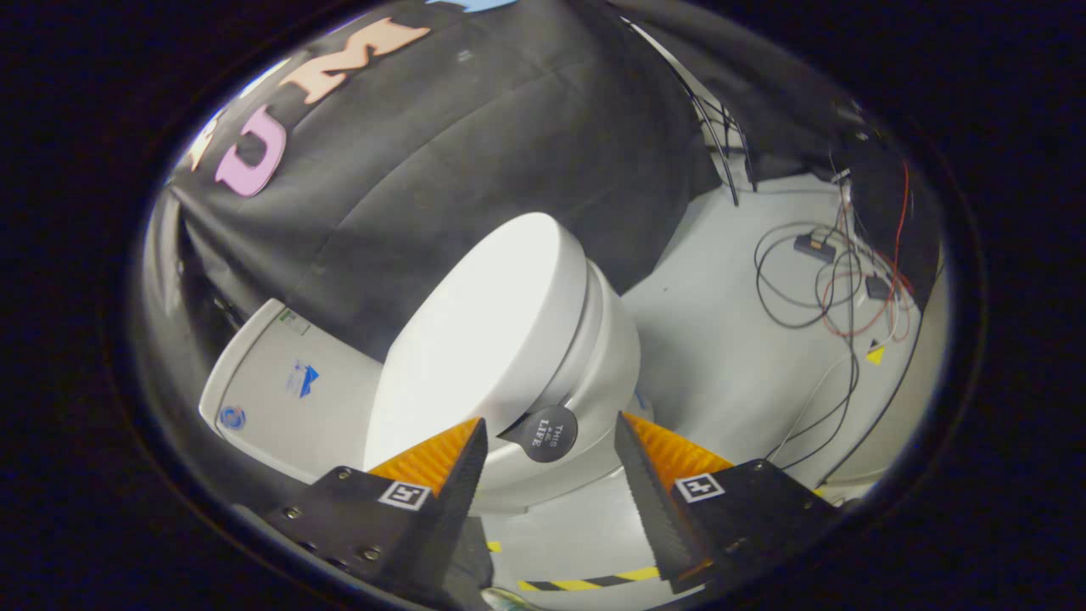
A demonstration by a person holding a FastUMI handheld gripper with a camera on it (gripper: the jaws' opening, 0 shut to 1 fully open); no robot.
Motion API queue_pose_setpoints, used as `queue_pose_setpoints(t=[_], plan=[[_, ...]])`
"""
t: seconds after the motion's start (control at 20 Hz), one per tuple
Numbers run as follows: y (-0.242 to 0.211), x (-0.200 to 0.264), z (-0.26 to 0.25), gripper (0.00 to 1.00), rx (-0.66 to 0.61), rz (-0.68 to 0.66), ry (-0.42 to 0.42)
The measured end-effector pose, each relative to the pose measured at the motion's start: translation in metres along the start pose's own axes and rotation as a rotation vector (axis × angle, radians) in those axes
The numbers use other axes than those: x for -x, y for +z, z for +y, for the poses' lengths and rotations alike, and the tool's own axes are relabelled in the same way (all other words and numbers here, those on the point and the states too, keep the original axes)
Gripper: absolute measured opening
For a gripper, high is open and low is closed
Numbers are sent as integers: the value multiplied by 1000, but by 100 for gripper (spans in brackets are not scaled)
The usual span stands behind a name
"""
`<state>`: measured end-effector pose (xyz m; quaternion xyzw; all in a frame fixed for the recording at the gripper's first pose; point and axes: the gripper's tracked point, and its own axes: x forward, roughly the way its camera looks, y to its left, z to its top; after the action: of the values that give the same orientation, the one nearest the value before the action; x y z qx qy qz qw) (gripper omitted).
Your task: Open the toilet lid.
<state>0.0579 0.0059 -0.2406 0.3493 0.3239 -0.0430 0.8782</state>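
My gripper (550, 441) hangs wide open and empty, the round dark tab (547, 433) on the closed toilet lid (479, 331) sitting between its fingers (just ahead of the tips), so I could close crooked and slip off it.

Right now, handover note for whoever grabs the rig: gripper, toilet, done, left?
Gripper: open, holding nothing, fingers spread either side of the round dark tab stuck at the front edge of the toilet lid. Whether a finger touches the tab or lid, I cannot tell.
Toilet: just ahead of the fingers, white, lid down on the seat; tank behind it against the black cloth wall. Loose cables lie on the floor beyond the bowl.
Done: approach and line-up on the tab.
Left: close on the tab or hook under the lid's edge, then lift the lid back toward the tank.
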Motion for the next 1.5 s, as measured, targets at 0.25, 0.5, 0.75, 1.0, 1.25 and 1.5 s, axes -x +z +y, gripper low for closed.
queue_pose_setpoints(t=[0.25, 0.5, 0.75, 1.0, 1.25, 1.5], plan=[[-8, -8, -2, 88, -179, 84, 31], [-11, -9, -3, 18, -296, 77, 69], [-6, -8, 5, 3, -315, 65, 127], [-2, -5, 10, 3, -323, 42, 153], [8, -1, 21, 3, -250, 12, 152], [20, 11, 42, 3, -195, -23, 196]])
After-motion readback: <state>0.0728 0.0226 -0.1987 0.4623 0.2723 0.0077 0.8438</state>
